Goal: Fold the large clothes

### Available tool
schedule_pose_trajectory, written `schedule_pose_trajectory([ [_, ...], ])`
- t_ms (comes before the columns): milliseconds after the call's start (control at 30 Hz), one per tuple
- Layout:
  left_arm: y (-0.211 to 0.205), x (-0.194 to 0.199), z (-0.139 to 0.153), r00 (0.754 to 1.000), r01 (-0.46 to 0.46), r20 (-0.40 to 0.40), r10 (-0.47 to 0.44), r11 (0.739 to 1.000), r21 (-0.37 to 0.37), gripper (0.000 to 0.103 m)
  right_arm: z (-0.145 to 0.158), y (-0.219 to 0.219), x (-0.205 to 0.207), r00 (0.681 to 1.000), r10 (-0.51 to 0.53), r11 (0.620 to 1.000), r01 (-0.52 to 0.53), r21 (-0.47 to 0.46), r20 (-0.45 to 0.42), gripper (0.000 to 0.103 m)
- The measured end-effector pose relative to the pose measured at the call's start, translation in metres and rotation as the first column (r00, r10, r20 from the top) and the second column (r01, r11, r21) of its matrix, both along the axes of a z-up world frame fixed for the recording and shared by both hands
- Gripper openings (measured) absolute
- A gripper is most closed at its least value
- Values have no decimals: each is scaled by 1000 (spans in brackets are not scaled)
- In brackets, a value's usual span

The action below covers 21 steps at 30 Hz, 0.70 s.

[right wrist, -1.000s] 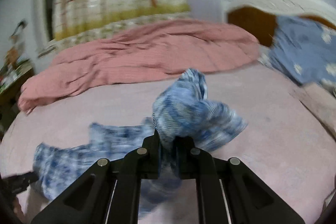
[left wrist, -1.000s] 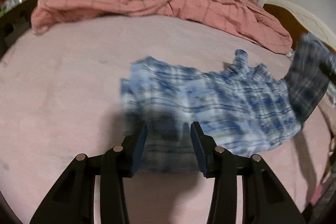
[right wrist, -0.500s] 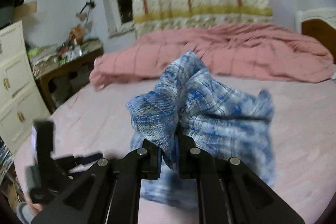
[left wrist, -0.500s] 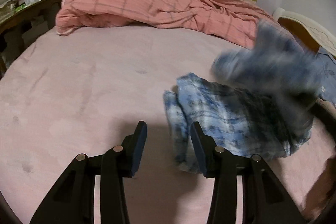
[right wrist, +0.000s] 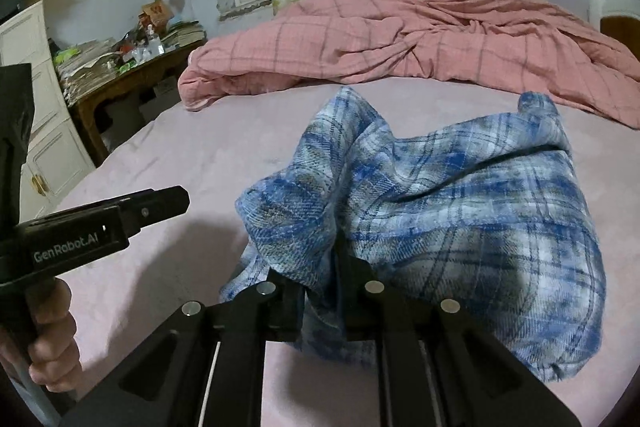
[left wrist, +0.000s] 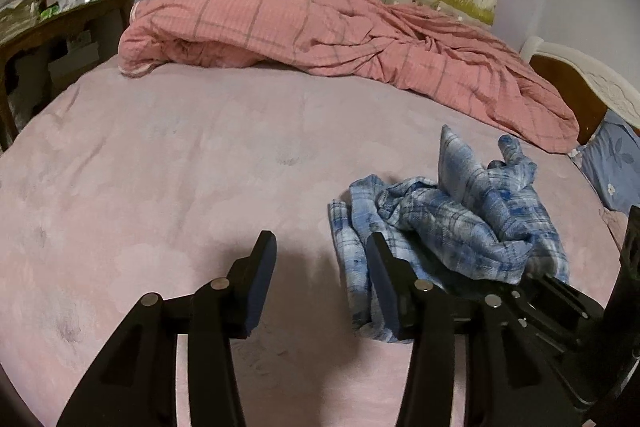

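Note:
A blue plaid shirt (left wrist: 460, 223) lies bunched on the pink bed sheet (left wrist: 180, 187), right of centre in the left wrist view. My right gripper (right wrist: 320, 291) pinches a fold of the shirt (right wrist: 440, 211); its jaws are opening slightly with the cloth still between them. That gripper (left wrist: 536, 287) reaches in from the lower right, its tips under the cloth. My left gripper (left wrist: 320, 247) is open and widening, with nothing between its fingers; the shirt's left edge lies just beside its right finger. A hand (right wrist: 52, 339) holds the left gripper (right wrist: 176, 201).
A rumpled pink checked duvet (left wrist: 320, 35) runs along the far side of the bed. A cluttered wooden desk (right wrist: 132, 79) and a white cabinet (right wrist: 44, 131) stand at the left. A headboard (left wrist: 580, 83) and a blue flowered pillow (left wrist: 612, 167) are at the right.
The right gripper swung the shirt's end across to the left and down onto the rest of it. The left gripper slid left off the shirt and opened wider.

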<state>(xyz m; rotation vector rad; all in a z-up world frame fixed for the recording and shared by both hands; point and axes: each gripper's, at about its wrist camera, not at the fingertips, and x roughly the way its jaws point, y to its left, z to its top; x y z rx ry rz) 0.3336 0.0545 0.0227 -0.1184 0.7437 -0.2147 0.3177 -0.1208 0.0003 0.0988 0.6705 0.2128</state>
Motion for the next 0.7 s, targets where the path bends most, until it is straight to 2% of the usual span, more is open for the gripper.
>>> schedule_pose_trajectory([
  [300,-5,-10,11,998,8,57,-9,1000,11,56,1,4,-15,1000,-19,995,20,-95,10,21],
  [367,-3,-10,12,998,13,61,-13,1000,5,59,1,8,-18,1000,-11,991,12,-134,10,29],
  [433,-3,-11,13,998,14,66,-14,1000,1,61,1,15,-24,1000,16,982,-13,-187,14,48],
  [533,-1,-12,15,997,24,71,-23,1000,-12,64,1,23,-40,998,56,967,-46,-250,36,68],
  [600,1,-12,16,997,34,72,-31,999,-33,71,4,23,-55,996,63,961,-42,-274,66,68],
  [700,1,-15,18,996,33,89,-29,999,-40,73,10,6,-72,996,45,966,-25,-258,71,69],
])
